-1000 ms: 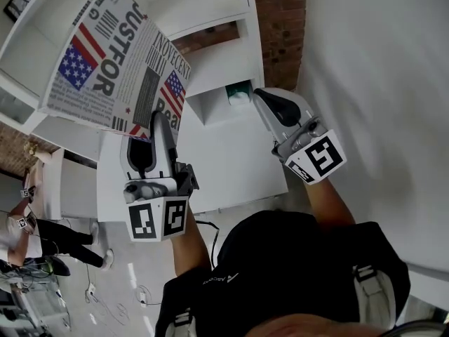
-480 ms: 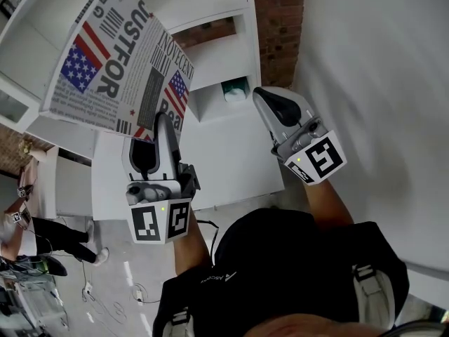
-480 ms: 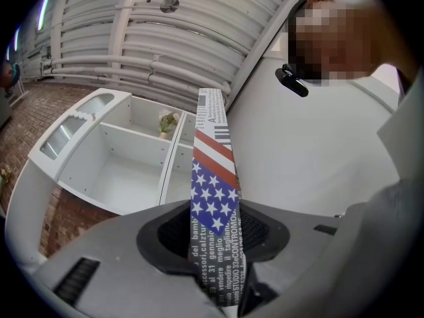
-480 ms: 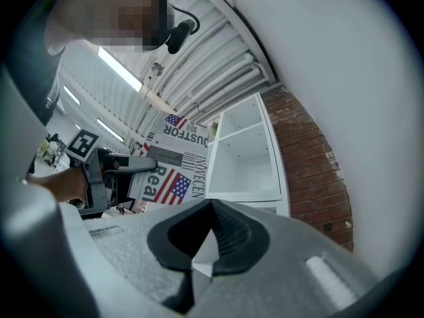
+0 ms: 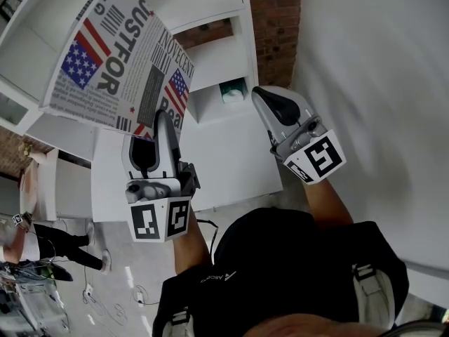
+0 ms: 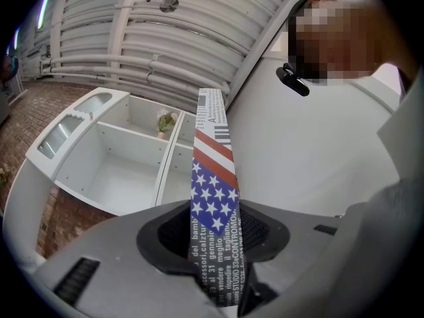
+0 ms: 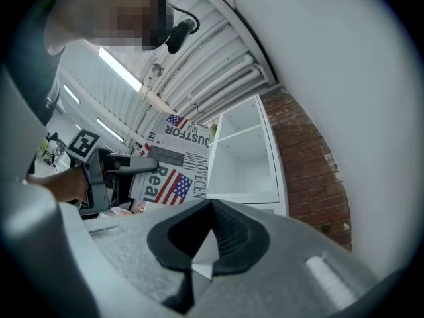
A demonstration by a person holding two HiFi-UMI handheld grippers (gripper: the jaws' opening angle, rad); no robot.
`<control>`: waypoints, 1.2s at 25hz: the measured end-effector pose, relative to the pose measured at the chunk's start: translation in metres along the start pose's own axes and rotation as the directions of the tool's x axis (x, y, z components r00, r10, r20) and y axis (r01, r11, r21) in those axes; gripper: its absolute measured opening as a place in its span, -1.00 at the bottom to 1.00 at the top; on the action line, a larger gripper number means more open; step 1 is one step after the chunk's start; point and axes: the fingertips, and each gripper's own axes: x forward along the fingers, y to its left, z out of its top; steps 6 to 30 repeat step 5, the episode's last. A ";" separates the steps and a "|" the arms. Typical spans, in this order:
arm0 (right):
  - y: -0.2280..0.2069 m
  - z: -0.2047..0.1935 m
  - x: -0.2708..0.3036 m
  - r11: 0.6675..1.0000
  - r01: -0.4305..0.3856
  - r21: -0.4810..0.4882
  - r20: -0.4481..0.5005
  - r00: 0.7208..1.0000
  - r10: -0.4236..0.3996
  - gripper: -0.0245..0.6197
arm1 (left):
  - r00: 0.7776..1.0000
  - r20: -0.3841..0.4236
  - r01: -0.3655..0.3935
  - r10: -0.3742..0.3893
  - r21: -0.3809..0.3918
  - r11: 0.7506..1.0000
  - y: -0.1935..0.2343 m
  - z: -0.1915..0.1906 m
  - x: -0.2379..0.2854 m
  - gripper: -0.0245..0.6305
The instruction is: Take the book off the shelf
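Observation:
The book (image 5: pixel 116 55), its cover printed like a newspaper with US flags, is off the shelf and held up in the air at the upper left of the head view. My left gripper (image 5: pixel 158 121) is shut on its lower edge. In the left gripper view the book (image 6: pixel 215 197) stands edge-on between the jaws. My right gripper (image 5: pixel 270 104) hovers to the right, shut and empty, in front of the white shelf unit (image 5: pixel 231 153). The right gripper view shows the book (image 7: pixel 175 161) beside the shelf unit (image 7: pixel 245 158).
A small green and white thing (image 5: pixel 233 91) sits in one shelf cubby. Behind the shelf is a brick wall (image 5: pixel 280 20), with a plain white wall (image 5: pixel 379 83) on the right. A person (image 5: pixel 42 234) stands on the floor at lower left, near cables (image 5: pixel 140 293).
The grippers and the book have barely moved. The person at the lower left has shifted a little across the floor.

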 end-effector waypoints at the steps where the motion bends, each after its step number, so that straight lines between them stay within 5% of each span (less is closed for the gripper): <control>1: 0.000 0.000 0.000 1.000 0.000 -0.001 0.000 1.000 0.000 -0.92 | 1.000 0.001 0.000 0.000 0.000 1.000 0.000 0.000 0.000 -0.47; 30: 0.000 -0.001 -0.002 1.000 0.001 -0.001 -0.001 1.000 -0.001 -0.92 | 1.000 0.005 0.000 0.000 0.000 1.000 -0.001 0.000 0.000 -0.47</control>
